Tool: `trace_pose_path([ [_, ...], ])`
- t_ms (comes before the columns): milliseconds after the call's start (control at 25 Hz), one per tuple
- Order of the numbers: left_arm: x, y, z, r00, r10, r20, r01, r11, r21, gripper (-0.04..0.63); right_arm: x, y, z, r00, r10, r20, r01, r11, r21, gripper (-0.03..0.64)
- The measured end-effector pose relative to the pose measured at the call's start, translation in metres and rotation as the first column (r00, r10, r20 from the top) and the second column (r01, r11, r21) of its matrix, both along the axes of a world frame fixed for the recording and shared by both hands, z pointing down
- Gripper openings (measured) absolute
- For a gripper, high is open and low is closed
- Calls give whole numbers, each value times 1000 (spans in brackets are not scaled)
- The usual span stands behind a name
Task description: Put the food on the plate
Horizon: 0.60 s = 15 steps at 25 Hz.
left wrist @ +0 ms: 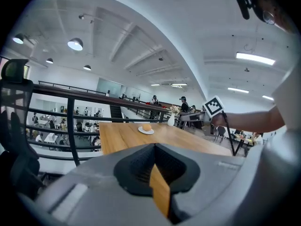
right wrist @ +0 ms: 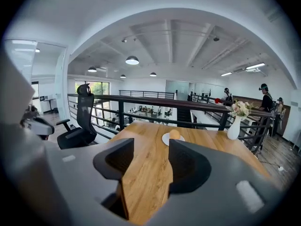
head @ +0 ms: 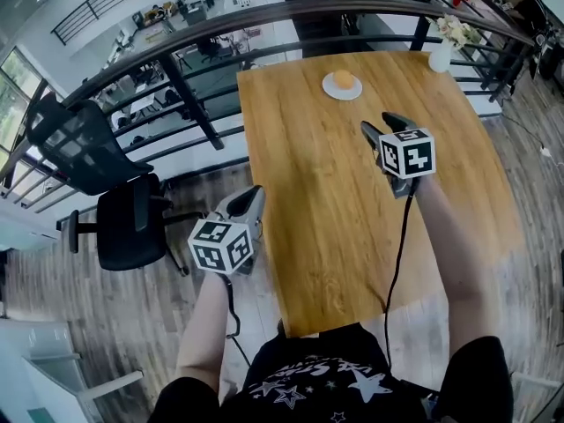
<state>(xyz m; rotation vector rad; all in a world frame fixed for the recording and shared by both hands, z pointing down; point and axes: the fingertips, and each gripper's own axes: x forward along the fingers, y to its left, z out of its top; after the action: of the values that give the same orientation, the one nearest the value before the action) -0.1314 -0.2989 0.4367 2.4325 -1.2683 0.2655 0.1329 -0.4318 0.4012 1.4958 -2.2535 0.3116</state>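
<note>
Wooden table (head: 352, 236) has a white vase (head: 440, 55) with flowers at its 1 o'clock corner. A dark railing (head: 176, 33) runs behind it at 12 o'clock, and a black office chair (head: 106, 174) stands off it at 9 o'clock. At 12 o'clock, on the far end, a white plate (head: 328, 89) holds the food (head: 344, 79), a small round orange piece. The right gripper (head: 383, 124) is over the table, well apart from the plate, released and empty. The left gripper (head: 254, 197), by the 8 o'clock edge, is clenched on nothing.

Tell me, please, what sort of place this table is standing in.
Most likely a mezzanine in an open-plan office. The wooden table sits beside a black railing that overlooks a lower floor full of desks, and an office chair stands nearby.
</note>
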Motion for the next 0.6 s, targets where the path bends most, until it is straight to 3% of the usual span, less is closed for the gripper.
trace_pose_path([
  [280, -9, 43, 4, 997, 70, -28, -70, 998, -9, 2, -22, 63, -3, 998, 50, 36, -50, 999, -10, 214],
  [600, -19, 93, 17, 990, 137, -36, -138, 990, -27, 2, -44, 142, 7, 982, 122, 147, -121, 993, -13, 148],
])
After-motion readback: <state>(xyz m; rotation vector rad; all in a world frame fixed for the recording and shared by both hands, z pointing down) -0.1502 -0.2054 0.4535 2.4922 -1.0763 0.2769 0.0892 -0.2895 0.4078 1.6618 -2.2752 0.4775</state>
